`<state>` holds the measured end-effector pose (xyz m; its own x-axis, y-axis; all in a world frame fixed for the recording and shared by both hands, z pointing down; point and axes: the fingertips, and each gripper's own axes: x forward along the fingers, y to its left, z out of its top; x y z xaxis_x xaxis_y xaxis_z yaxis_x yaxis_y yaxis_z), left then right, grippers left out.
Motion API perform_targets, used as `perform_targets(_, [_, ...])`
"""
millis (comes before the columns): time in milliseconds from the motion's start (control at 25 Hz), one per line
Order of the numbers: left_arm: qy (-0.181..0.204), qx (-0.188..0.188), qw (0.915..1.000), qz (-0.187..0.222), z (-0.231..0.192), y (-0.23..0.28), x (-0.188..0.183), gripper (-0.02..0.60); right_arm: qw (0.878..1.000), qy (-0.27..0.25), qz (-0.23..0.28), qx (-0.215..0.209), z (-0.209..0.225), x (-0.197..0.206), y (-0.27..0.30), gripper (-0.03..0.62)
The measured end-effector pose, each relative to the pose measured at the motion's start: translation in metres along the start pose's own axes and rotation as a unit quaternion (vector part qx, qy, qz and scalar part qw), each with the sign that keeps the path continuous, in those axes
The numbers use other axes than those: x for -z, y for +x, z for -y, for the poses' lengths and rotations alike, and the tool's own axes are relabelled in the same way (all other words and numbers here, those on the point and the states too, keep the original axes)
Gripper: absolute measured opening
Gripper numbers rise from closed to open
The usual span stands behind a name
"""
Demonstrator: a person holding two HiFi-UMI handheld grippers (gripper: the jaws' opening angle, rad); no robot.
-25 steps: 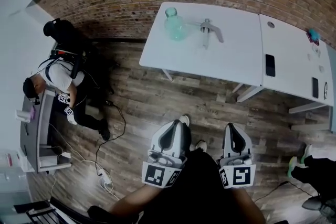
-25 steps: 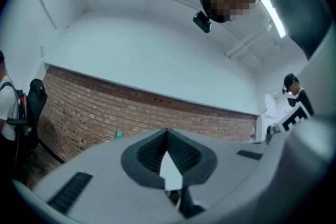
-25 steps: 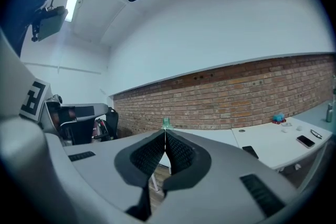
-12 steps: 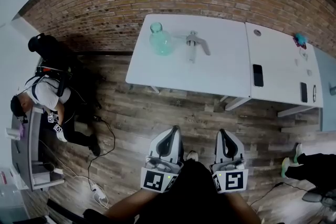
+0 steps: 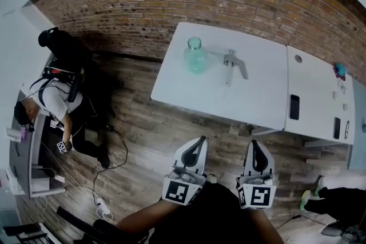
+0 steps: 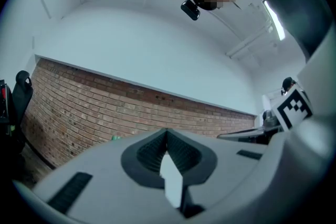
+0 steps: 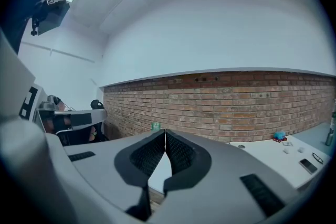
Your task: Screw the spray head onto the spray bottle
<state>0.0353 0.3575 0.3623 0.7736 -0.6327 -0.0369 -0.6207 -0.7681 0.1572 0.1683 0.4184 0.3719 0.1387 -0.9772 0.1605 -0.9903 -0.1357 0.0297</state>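
Observation:
A clear green spray bottle (image 5: 195, 56) stands upright on the white table (image 5: 200, 94), toward its far left. The grey spray head (image 5: 231, 63) lies on its side just right of the bottle. My left gripper (image 5: 201, 139) and right gripper (image 5: 254, 143) are held side by side over the wooden floor, well short of the table's near edge. Both are shut with nothing between the jaws. In the left gripper view only the bottle's green top (image 6: 114, 137) peeks over the shut left gripper (image 6: 167, 131). In the right gripper view the bottle top (image 7: 156, 126) shows above the shut right gripper (image 7: 165, 134).
A second white table (image 5: 320, 106) adjoins on the right, carrying two dark phones (image 5: 294, 106), a blue item (image 5: 340, 69) and small bits. A brick wall (image 5: 171, 3) runs behind. At the left a person (image 5: 54, 97) sits at a desk, with cables (image 5: 111, 180) on the floor.
The view has shifted as I move across the floor; the table with bottle and spray head now sits lower and nearer, and both grippers stay shut and side by side.

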Motion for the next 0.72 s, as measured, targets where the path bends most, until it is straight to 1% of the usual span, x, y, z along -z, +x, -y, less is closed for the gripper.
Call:
perform_targets(160, [0.003, -0.007, 0.9998, 0.017, -0.032, 0.013, -0.007, 0.002, 1.000, -0.012, 0.006, -0.008, -0.014, -0.013, 0.034, 0.008])
perform_targets(280, [0.000, -0.008, 0.9998, 0.020, -0.049, 0.026, -0.007, 0.002, 1.000, -0.013, 0.013, -0.014, -0.023, -0.021, 0.060, 0.008])
perform_targets(360, [-0.010, -0.010, 0.9997, 0.017, -0.060, 0.034, -0.006, 0.002, 1.000, -0.012, 0.011, -0.018, -0.029, -0.022, 0.073, 0.008])
perform_targets(480, [-0.032, -0.009, 0.9994, 0.001, -0.073, 0.046, -0.006, 0.002, 1.000, -0.018, 0.005, -0.016, -0.034, -0.023, 0.088, 0.008])
perform_targets(720, [-0.034, -0.004, 0.9994, -0.010, -0.096, 0.062, -0.004, 0.002, 1.000, -0.021, 0.000, 0.001, -0.036, -0.026, 0.113, 0.008])
